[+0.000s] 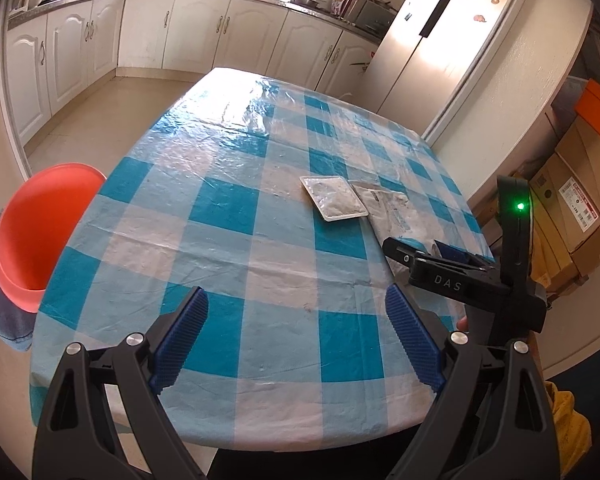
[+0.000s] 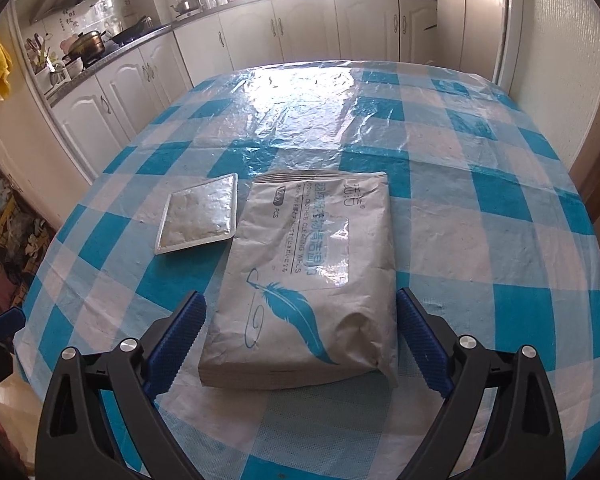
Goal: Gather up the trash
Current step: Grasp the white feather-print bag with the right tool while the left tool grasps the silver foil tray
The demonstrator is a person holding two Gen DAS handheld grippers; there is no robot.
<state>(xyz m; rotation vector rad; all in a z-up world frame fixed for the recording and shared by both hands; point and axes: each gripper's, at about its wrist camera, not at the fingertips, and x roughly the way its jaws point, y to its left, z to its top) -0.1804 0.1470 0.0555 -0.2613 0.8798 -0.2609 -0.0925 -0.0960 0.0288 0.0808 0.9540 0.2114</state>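
A flat grey wipes pack with a blue feather print lies on the blue checked tablecloth. My right gripper is open, and the pack's near end lies between its blue pads. I see no pad pressing on it. Just left of the pack sits a small white sealed tray. In the left wrist view the tray and pack lie at the table's right, with the right gripper over the pack. My left gripper hangs open over bare cloth, holding nothing.
An orange stool stands by the table's left edge. Cardboard boxes are stacked to the right, near a wall and a tall fridge. White kitchen cabinets line the far wall. Clear plastic film covers the table's far half.
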